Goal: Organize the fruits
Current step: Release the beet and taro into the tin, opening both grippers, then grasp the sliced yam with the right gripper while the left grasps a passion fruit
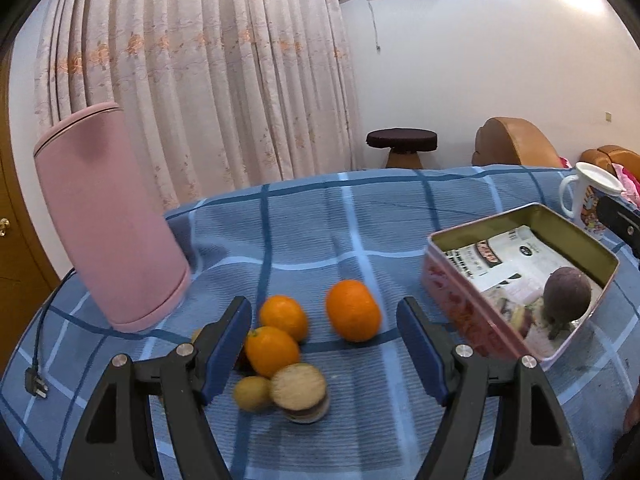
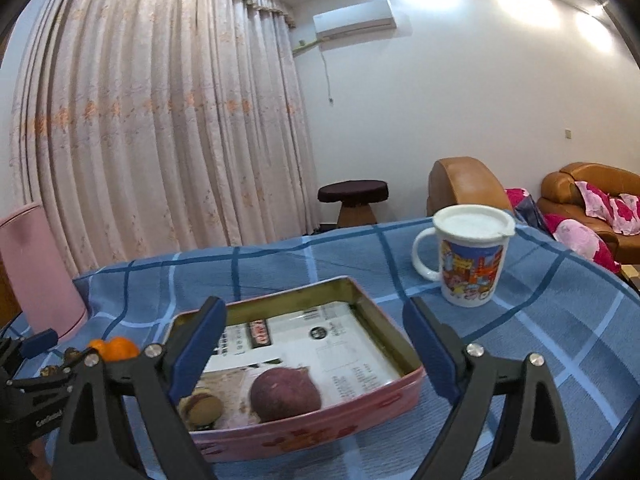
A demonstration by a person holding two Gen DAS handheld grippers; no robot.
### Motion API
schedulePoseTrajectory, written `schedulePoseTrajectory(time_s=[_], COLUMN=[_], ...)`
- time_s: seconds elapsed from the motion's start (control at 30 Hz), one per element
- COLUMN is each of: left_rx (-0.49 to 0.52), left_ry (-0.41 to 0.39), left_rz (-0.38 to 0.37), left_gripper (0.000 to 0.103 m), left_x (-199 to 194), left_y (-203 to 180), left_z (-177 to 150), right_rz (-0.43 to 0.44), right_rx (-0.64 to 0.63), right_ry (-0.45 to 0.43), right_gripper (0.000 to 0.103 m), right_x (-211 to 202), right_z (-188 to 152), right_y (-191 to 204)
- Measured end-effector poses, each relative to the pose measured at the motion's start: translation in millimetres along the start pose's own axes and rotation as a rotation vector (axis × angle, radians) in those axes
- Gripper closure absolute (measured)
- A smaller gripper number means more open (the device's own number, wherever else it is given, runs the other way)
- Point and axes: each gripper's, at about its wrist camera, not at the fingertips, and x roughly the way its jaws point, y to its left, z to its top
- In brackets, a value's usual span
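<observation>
Three oranges (image 1: 352,310) (image 1: 283,316) (image 1: 272,350) lie on the blue checked cloth, with a small yellow-green fruit (image 1: 252,392) and a cut round piece (image 1: 298,390) beside them. My left gripper (image 1: 325,306) is open just short of this pile, with nothing between its fingers. To the right is an open pink tin (image 1: 452,300), lined with printed paper and holding a purple round fruit (image 1: 568,292). My right gripper (image 2: 315,307) hangs open over the tin (image 2: 320,432), above the purple fruit (image 2: 286,396) and a cut piece (image 2: 200,408), holding nothing.
A tall pink cylinder (image 1: 112,216) stands at the left of the table, and a black power plug (image 1: 36,380) lies near it. Behind the tin on the right is a lidded white mug (image 2: 468,256). Past the table's far edge are a stool (image 2: 354,196) and brown sofas.
</observation>
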Motion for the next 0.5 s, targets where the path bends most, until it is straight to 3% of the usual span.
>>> schedulePoseTrajectory(time_s=[0.5], left_rx=[-0.030], left_ry=[0.021], left_rz=[0.031], left_gripper=[0.027], left_x=[2.7], left_y=[44.3], left_z=[-6.4], right_rz=[0.147], right_rx=[-0.026], right_ry=[0.068], right_gripper=[0.011], right_x=[-3.4], right_z=[-15.9], right_y=[67.1])
